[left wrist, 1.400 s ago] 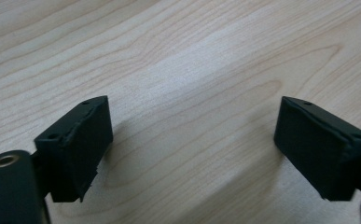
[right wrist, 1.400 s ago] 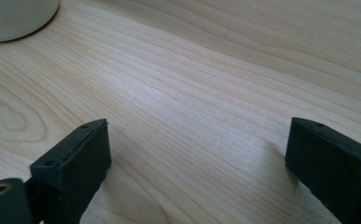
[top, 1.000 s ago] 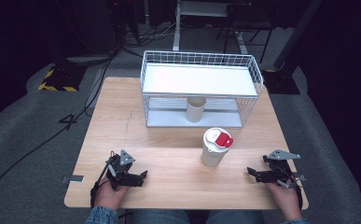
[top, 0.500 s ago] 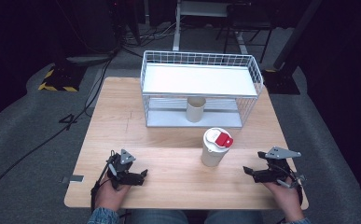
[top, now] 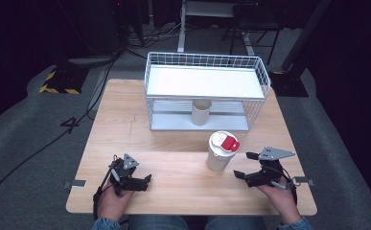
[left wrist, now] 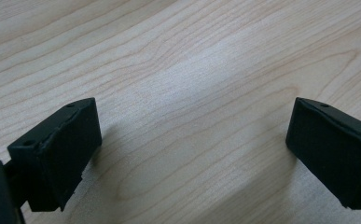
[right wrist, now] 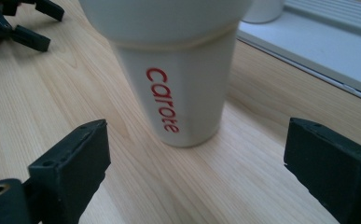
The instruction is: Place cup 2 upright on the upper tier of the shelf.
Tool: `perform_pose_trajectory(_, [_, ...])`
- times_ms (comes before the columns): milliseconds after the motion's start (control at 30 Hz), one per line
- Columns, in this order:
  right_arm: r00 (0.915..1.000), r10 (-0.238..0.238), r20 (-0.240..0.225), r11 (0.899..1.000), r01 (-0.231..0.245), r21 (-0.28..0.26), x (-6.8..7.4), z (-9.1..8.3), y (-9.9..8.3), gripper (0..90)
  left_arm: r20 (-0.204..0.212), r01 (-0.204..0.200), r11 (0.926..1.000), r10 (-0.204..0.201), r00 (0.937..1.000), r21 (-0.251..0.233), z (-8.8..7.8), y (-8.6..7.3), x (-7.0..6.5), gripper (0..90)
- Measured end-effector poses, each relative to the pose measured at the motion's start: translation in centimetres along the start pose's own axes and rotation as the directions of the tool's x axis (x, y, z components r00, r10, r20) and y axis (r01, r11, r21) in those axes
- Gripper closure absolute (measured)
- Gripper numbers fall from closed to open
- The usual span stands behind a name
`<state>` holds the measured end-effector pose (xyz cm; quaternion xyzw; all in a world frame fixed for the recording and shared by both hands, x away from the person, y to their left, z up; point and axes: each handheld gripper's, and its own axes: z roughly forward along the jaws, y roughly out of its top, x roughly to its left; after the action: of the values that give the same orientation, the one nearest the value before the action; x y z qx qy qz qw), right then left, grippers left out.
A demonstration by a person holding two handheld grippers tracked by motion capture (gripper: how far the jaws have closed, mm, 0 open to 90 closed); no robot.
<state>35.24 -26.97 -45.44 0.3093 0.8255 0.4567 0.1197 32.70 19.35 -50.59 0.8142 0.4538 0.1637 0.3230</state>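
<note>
The right gripper [top: 247, 168], jaws just opening wide with nothing between them, faces the cup [top: 220, 151] at its ten o'clock; it looks light, smooth and tippy, best gripped mid-body.

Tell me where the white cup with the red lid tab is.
In the high view the white cup stands on the table, right of centre, in front of the wire rack and just left of the right gripper.

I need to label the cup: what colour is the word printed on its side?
Red, on the white cup; the right gripper view shows it best.
</note>
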Motion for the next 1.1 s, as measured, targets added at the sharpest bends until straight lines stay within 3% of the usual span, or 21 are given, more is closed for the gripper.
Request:
perform_pose_trajectory(567, [0.9999,-0.011,-0.003,0.997,0.011,-0.074,0.4,4.1,1.2,7.4,0.0,0.0,1.0,0.0,1.0,0.0,0.0,0.0,0.0,3.9])
perform_pose_trajectory(800, [0.9992,0.008,-0.039,0.994,-0.012,-0.109,0.3,5.5,1.3,5.5,0.001,0.004,1.0,-0.004,1.0,0.001,0.0,0.0,0.0,3.9])
perform_pose_trajectory(1100, [0.9987,0.039,-0.034,0.983,-0.044,-0.18,0.7,6.9,1.5,5.5,0.001,0.004,1.0,-0.004,1.0,0.001,0.0,0.0,0.0,3.9])
